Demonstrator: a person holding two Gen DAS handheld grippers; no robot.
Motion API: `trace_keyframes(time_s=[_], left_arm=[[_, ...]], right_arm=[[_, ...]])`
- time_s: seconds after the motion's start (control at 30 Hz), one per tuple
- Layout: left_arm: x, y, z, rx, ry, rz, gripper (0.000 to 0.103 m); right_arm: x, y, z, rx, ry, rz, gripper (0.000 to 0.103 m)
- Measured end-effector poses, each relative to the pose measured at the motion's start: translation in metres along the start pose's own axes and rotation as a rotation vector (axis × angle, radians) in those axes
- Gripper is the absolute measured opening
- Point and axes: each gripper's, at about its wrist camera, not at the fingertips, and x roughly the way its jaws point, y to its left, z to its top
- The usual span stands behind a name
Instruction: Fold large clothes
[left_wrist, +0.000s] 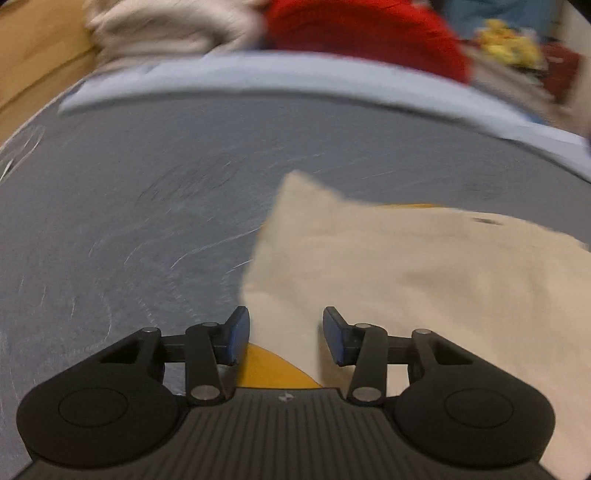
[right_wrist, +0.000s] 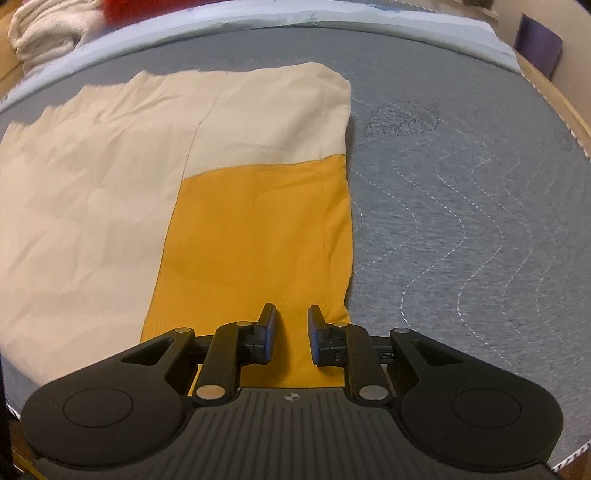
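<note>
A large cream and mustard-yellow garment (right_wrist: 184, 177) lies partly folded on the grey quilted mat (right_wrist: 461, 203). In the right wrist view its yellow panel (right_wrist: 258, 236) runs under my right gripper (right_wrist: 291, 332), whose jaws stand open above the cloth near its front right corner. In the left wrist view the cream part (left_wrist: 424, 280) fills the right side and a yellow bit (left_wrist: 269, 369) shows below. My left gripper (left_wrist: 286, 336) is open over the garment's left edge. This view is blurred.
A pale blue sheet (left_wrist: 295, 77) edges the mat at the back. Beyond it lie a cream cloth pile (left_wrist: 166, 33), a red garment (left_wrist: 369, 33) and yellow items (left_wrist: 509, 44). A wooden rim (right_wrist: 561, 107) borders the mat on the right.
</note>
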Motion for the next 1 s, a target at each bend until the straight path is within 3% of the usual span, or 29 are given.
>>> trace_keyframes(time_s=[0.1, 0.2, 0.23, 0.3, 0.33, 0.43, 0.5, 0.6, 0.67, 0.7, 0.83, 0.93, 1.0], left_arm=[[-0.038, -0.011, -0.014, 0.113, -0.010, -0.166, 0.049], [-0.053, -0.016, -0.037, 0.246, 0.046, -0.276, 0.049], [-0.051, -0.021, -0.053, 0.298, 0.088, -0.273, 0.049], [-0.027, -0.012, -0.082, 0.400, 0.231, -0.162, 0.050], [-0.023, -0.003, -0.088, 0.423, 0.248, -0.138, 0.050], [-0.043, 0.013, -0.085, 0.398, 0.201, -0.157, 0.049], [-0.048, 0.021, -0.099, 0.410, 0.217, -0.166, 0.049], [-0.056, 0.010, -0.109, 0.462, 0.250, -0.092, 0.051], [-0.072, 0.005, -0.104, 0.449, 0.215, 0.005, 0.050], [-0.084, 0.007, -0.109, 0.424, 0.171, 0.021, 0.050], [-0.149, -0.002, -0.103, 0.263, -0.048, -0.021, 0.050], [-0.193, -0.013, -0.111, 0.162, -0.126, -0.066, 0.054], [-0.192, -0.024, -0.115, 0.102, -0.132, -0.117, 0.056]], right_arm=[[-0.007, -0.003, -0.002, 0.015, -0.015, 0.003, 0.019], [-0.016, -0.005, -0.009, 0.020, -0.016, 0.013, 0.019], [-0.015, -0.005, -0.013, 0.010, 0.008, 0.004, 0.019], [-0.008, -0.001, -0.023, -0.037, 0.078, -0.035, 0.019], [-0.007, 0.002, -0.028, -0.073, 0.097, -0.052, 0.019], [-0.014, 0.007, -0.036, -0.097, 0.096, -0.083, 0.019], [-0.014, 0.009, -0.043, -0.103, 0.126, -0.103, 0.019], [-0.020, 0.013, -0.046, -0.141, 0.128, -0.163, 0.019], [-0.040, 0.014, -0.041, -0.099, 0.063, -0.198, 0.019], [-0.058, 0.017, -0.036, -0.087, -0.010, -0.207, 0.019], [-0.131, 0.037, -0.027, -0.004, -0.282, -0.199, 0.024], [-0.179, 0.057, -0.038, 0.101, -0.436, -0.135, 0.033], [-0.200, 0.078, -0.058, 0.165, -0.519, -0.079, 0.041]])
